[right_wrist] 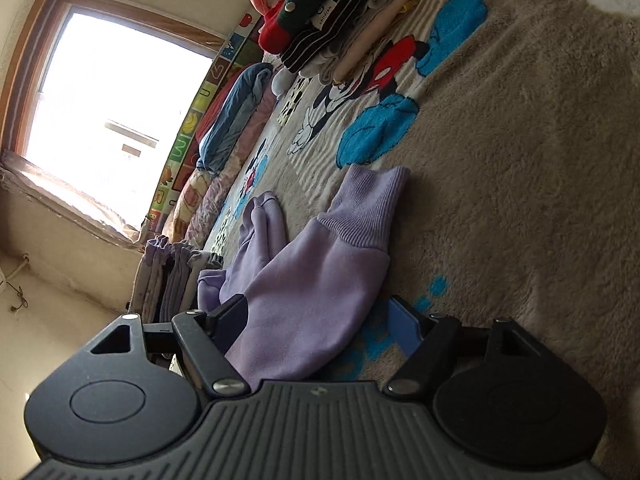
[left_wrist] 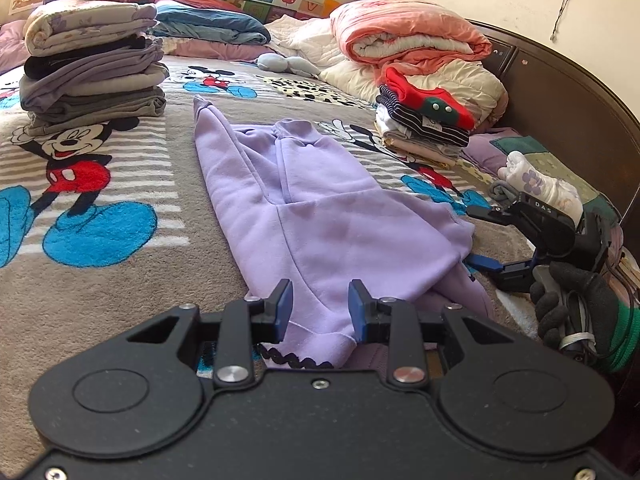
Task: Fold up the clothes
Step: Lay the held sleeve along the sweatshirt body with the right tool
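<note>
Two tongs work on a lilac garment (left_wrist: 320,216) spread flat on the bed (left_wrist: 120,288). Left tongs (left_wrist: 320,312) stand narrowly parted over its near hem, whether pinching it cannot be told. Right tongs (right_wrist: 320,328), marked "DAS", gape wide, a ribbed cuff (right_wrist: 360,212) lying loose between them. Beyond, a striped top (right_wrist: 332,4) bears a "children" label.

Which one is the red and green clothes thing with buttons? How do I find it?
Start at the dark wooden headboard and the big rolled pink quilt beside it. Just in front of the quilt sits a small pile of folded clothes on the cartoon mouse blanket. The red garment lies on top, above a striped one, the only one with a green patch and pale buttons.
</note>
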`<action>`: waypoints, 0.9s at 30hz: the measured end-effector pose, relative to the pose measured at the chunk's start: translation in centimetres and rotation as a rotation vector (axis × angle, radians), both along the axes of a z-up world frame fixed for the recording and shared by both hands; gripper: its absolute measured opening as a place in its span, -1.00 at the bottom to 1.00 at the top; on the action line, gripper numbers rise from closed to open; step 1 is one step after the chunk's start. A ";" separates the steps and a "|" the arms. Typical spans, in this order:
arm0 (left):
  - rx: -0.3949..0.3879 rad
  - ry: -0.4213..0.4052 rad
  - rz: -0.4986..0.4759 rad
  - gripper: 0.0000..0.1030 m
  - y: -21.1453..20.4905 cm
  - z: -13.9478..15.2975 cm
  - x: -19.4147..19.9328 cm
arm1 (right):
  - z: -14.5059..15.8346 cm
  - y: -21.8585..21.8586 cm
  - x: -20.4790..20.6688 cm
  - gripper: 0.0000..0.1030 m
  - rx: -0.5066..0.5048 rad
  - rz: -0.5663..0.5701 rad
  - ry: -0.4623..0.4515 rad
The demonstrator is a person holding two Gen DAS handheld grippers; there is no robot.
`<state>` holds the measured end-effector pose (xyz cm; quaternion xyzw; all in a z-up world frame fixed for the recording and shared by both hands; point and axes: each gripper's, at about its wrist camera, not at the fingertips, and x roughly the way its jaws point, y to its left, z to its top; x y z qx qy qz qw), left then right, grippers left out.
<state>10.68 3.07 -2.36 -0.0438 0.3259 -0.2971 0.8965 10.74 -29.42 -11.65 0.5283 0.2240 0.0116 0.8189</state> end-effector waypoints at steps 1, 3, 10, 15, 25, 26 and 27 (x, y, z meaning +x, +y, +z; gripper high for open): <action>0.001 -0.001 -0.003 -0.45 -0.1 0.0 0.0 | -0.1 -0.1 0.3 0.44 0.006 -0.006 -0.008; 0.000 -0.003 -0.004 -0.45 -0.1 0.0 0.0 | -0.6 -0.6 1.1 0.32 0.026 -0.018 -0.019; -0.021 0.000 0.028 -0.45 0.7 0.1 0.2 | -2.4 -2.4 2.3 -0.45 0.111 -0.089 -0.027; -0.027 0.011 0.040 -0.45 1.2 0.0 0.4 | -0.7 -1.9 3.6 -0.82 0.079 -0.039 -0.071; 0.016 0.026 -0.029 -0.45 0.0 -0.5 0.1 | 11.5 -0.2 6.0 -0.83 -0.100 0.127 -0.335; 0.021 0.027 -0.034 -0.45 -0.2 -0.6 0.1 | 12.5 0.0 6.3 -0.83 -0.117 0.148 -0.353; 0.030 0.029 -0.041 -0.45 -0.4 -0.8 0.1 | 13.2 0.2 6.4 -0.83 -0.131 0.167 -0.366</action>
